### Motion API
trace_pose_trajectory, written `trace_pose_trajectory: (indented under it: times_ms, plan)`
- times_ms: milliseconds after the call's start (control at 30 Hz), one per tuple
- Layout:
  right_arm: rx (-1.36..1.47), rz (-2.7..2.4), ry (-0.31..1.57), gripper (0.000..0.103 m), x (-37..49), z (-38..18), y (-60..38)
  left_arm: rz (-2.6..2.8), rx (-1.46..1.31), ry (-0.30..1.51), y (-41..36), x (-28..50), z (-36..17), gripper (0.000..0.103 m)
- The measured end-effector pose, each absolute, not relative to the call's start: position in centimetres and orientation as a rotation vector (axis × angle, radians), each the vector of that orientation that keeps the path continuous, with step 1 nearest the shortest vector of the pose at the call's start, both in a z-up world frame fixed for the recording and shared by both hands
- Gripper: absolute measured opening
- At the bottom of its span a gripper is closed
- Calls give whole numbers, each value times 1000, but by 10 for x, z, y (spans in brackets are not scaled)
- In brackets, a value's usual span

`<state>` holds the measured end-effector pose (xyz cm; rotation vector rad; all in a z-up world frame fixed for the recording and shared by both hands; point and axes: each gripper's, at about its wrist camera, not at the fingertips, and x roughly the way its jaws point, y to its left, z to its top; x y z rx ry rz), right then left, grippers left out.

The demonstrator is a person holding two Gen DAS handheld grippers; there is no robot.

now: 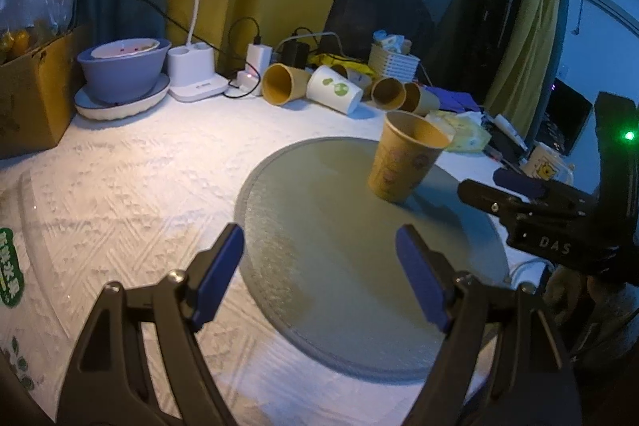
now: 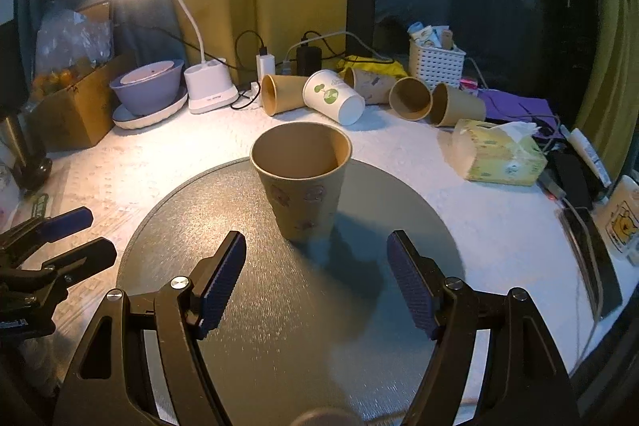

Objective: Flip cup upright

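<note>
A brown paper cup (image 2: 302, 182) stands upright, mouth up, on a round grey glass disc (image 2: 239, 306). In the left wrist view the cup (image 1: 407, 158) stands on the far right part of the disc (image 1: 339, 286). My right gripper (image 2: 317, 274) is open and empty, just short of the cup, its jaws wider than the cup. My left gripper (image 1: 319, 274) is open and empty over the disc's near left edge. The right gripper (image 1: 507, 190) shows at the right of the left wrist view, the left gripper (image 2: 68, 238) at the left of the right wrist view.
Several paper cups (image 2: 331, 94) lie on their sides at the back of the white tabletop. A lit desk lamp (image 2: 207, 86), a purple bowl (image 2: 147, 90), a cardboard box (image 2: 76, 110), a white basket (image 2: 435, 62), a tissue box (image 2: 499, 154) and chargers with cables surround the disc.
</note>
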<state>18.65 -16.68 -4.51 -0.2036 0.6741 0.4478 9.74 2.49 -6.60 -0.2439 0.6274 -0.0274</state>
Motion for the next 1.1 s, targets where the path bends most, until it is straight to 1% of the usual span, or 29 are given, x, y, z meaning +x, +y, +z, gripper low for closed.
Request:
trace_pose_trajectory:
  times_ms: [667,1100]
  plan:
    - [-160,420,583,76,137,-8,-207,-76,-187,564,-17,67,-34,80]
    - [-146,403,515,76,113,20,-222,-125,-161,481,-37,51,-6,80]
